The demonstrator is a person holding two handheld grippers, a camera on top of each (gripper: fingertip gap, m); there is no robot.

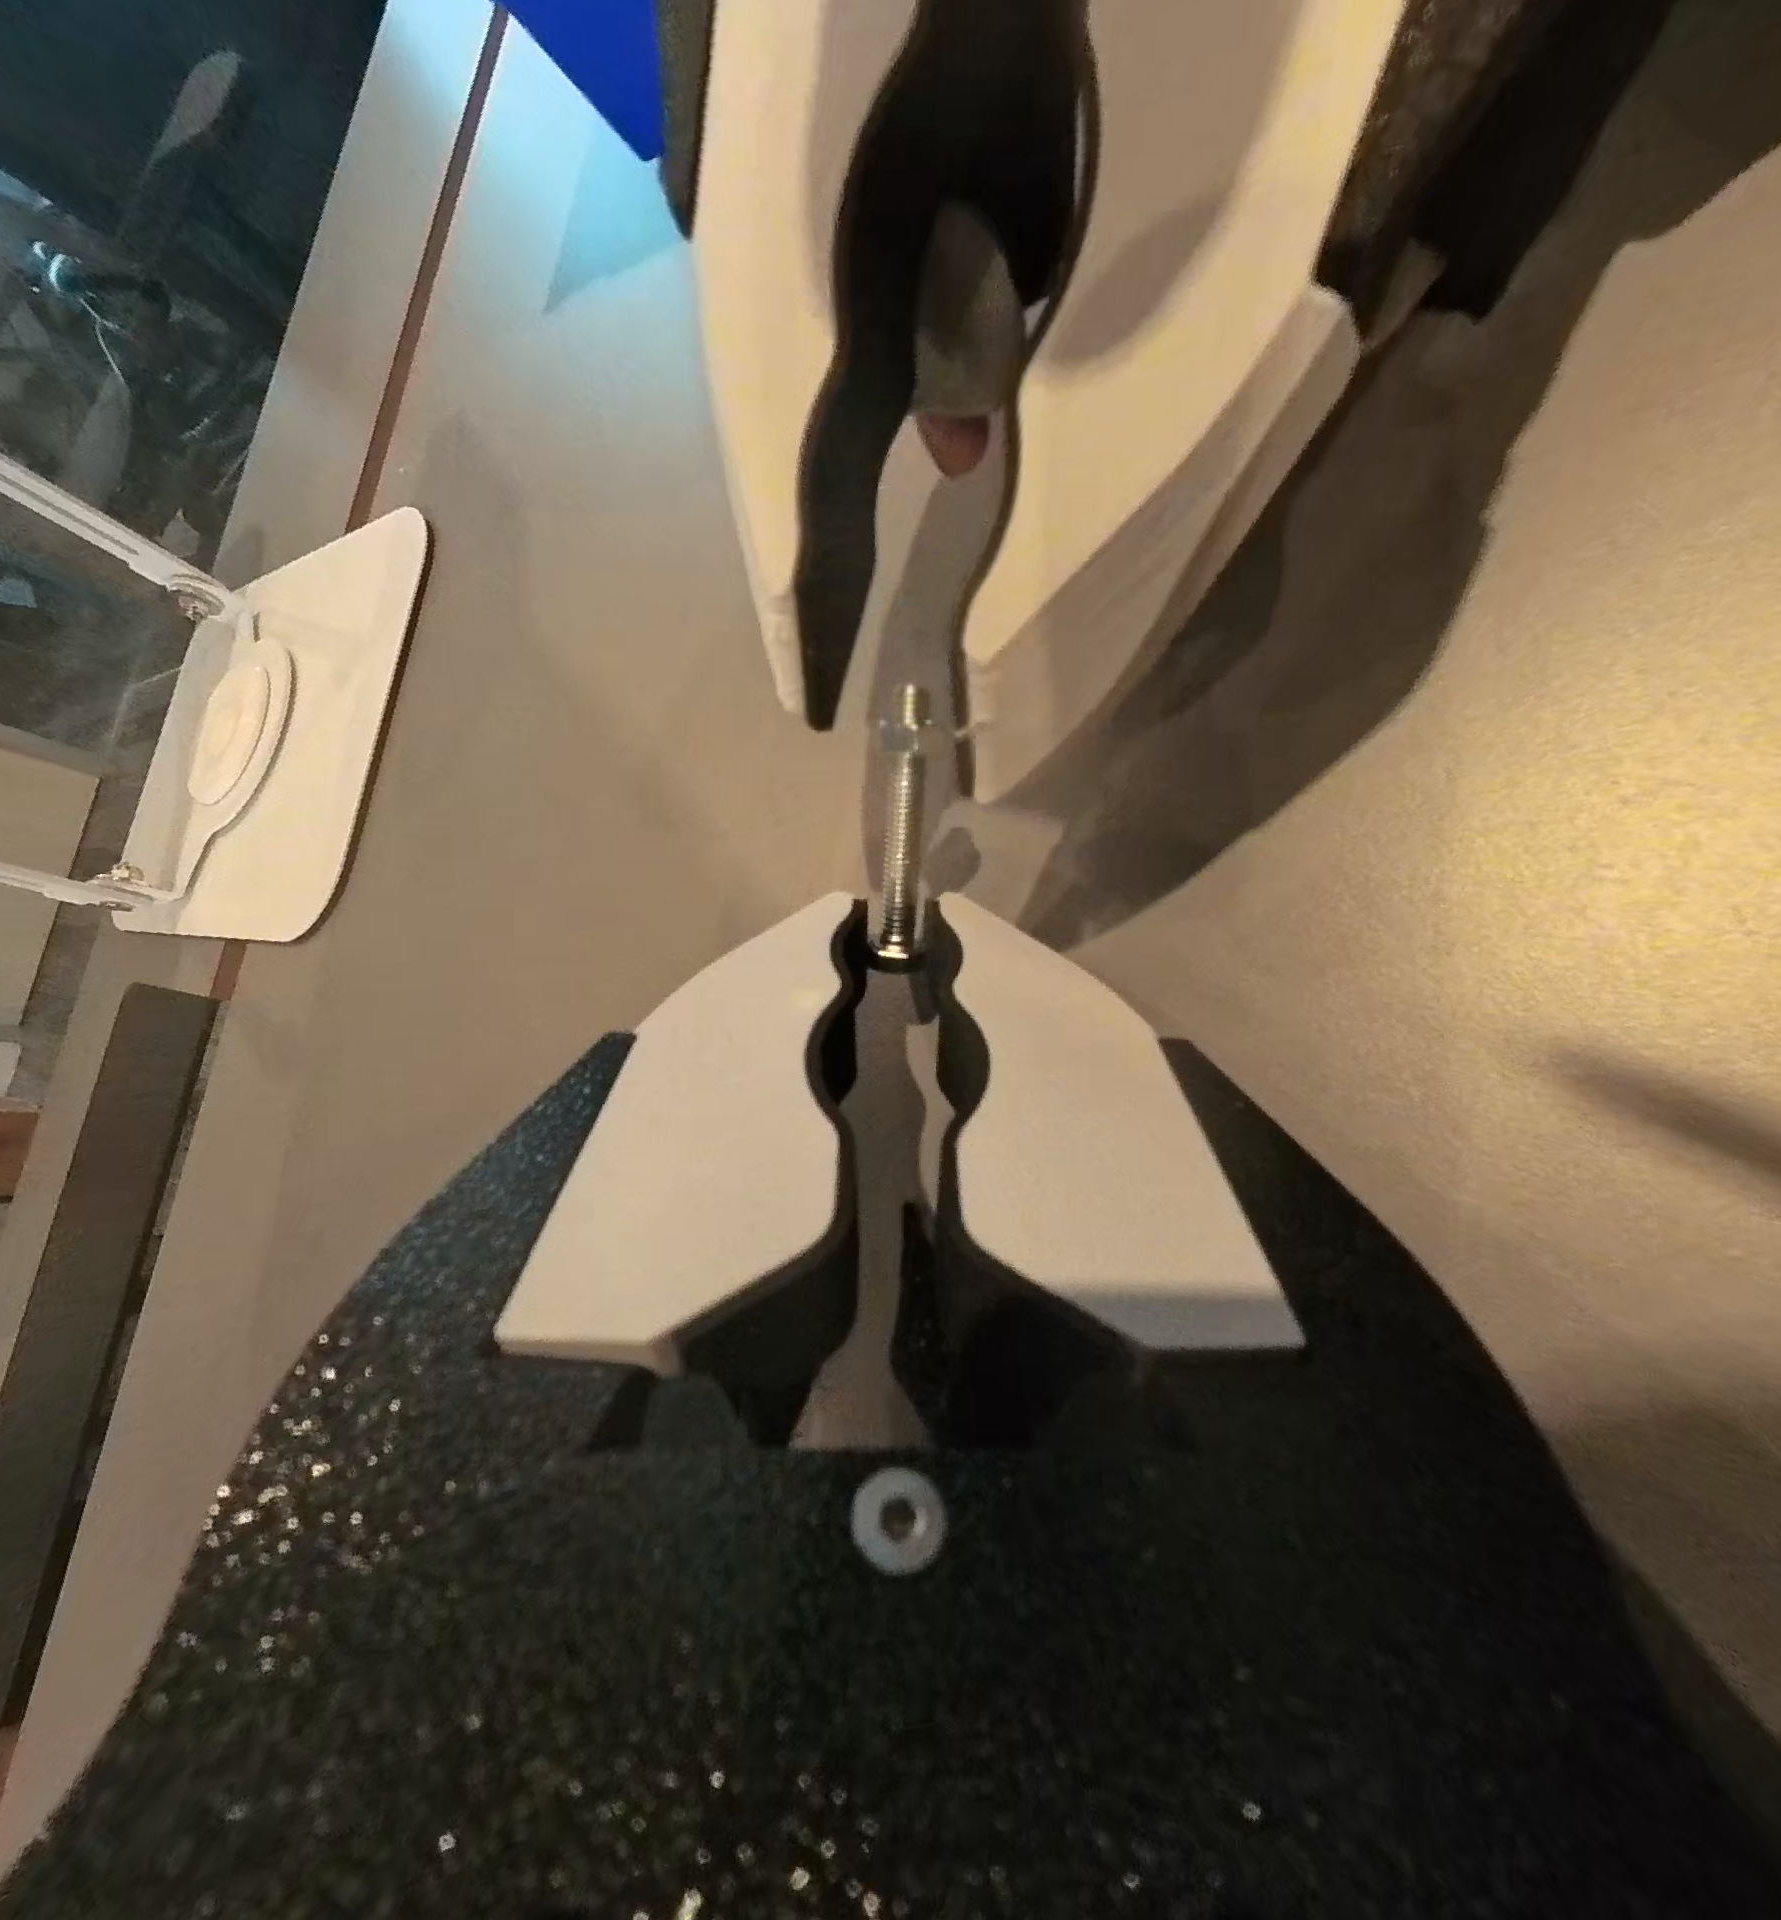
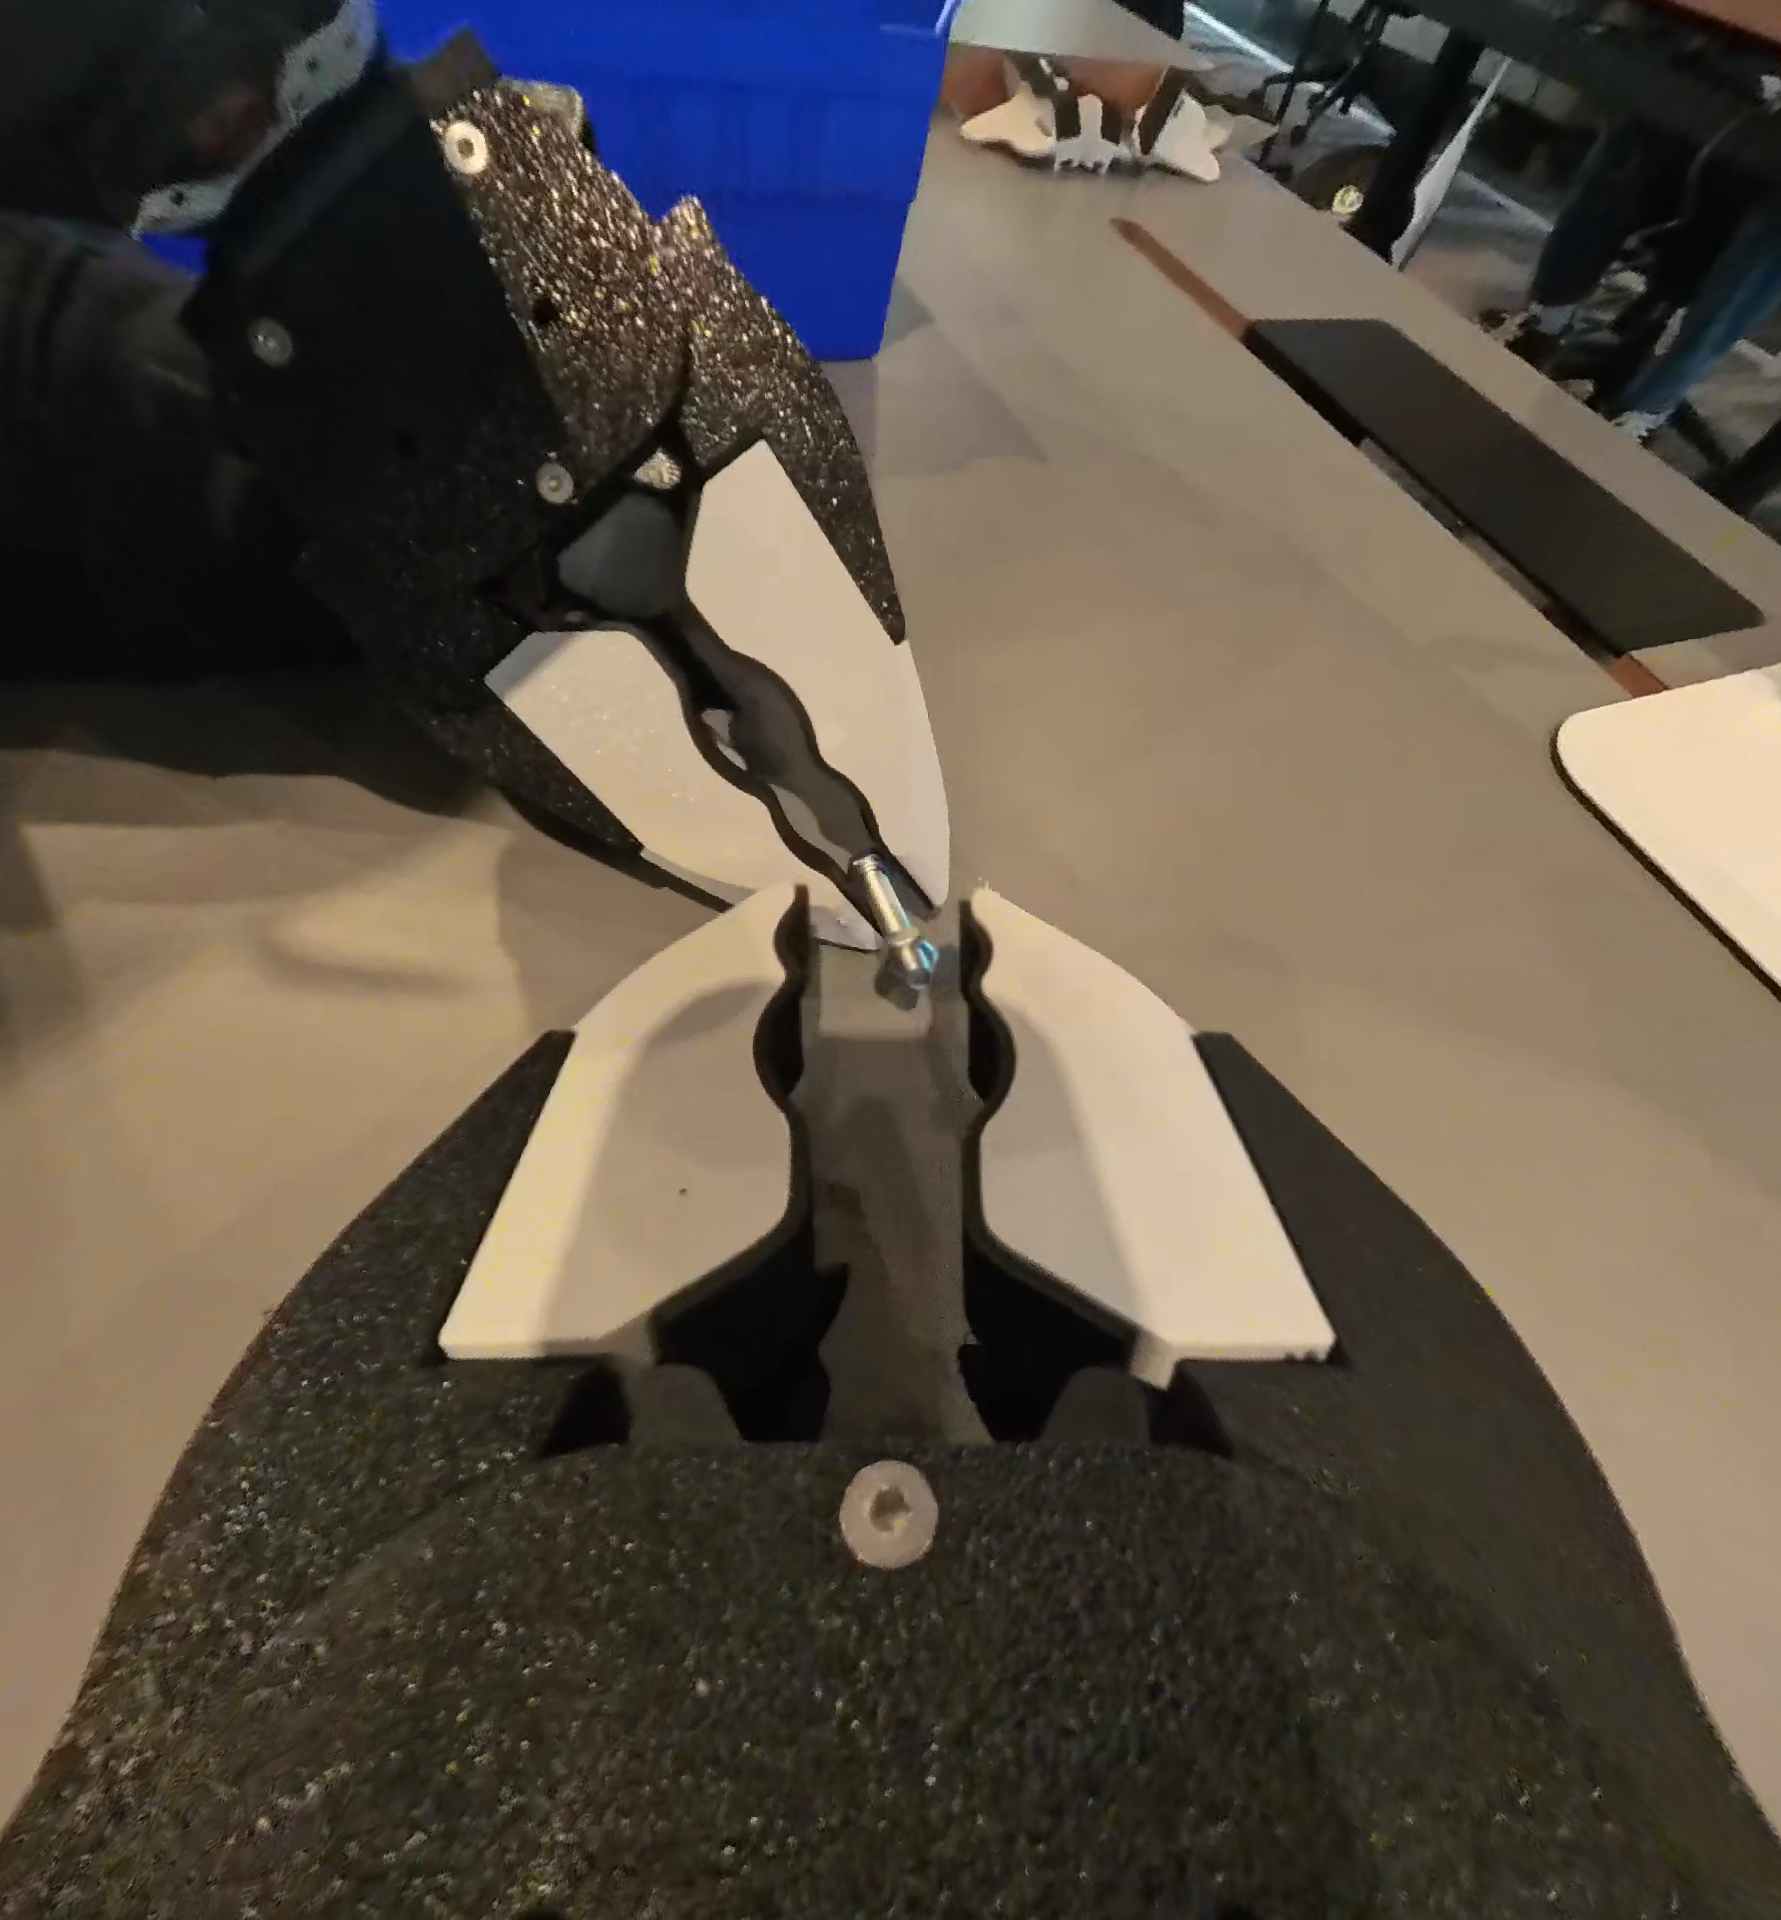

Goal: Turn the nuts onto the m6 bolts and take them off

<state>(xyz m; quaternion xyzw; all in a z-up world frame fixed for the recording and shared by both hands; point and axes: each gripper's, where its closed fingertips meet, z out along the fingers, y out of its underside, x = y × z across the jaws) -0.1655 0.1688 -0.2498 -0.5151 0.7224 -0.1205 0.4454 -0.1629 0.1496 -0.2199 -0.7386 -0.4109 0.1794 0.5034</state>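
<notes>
A silver M6 bolt (image 1: 896,831) is held by its head end in my left gripper (image 1: 896,920), which is shut on it. The bolt points away from the left gripper, above the grey table (image 2: 1229,727). A silver nut (image 1: 901,740) sits near the bolt's free tip. My right gripper (image 2: 881,914) faces the left one, open, its fingertips on either side of the nut (image 2: 905,982) with a gap on both sides. In the right wrist view the left gripper (image 2: 865,868) comes in from the upper left, gripping the bolt (image 2: 878,904).
A blue bin (image 2: 761,156) stands behind the left gripper. A black mat (image 2: 1488,468) and a white board (image 2: 1717,831) lie on the right. A white plate with a clear stand (image 1: 283,727) sits at the table edge. People's legs show at the far right. My two grippers' fingertips are within a few centimetres of each other.
</notes>
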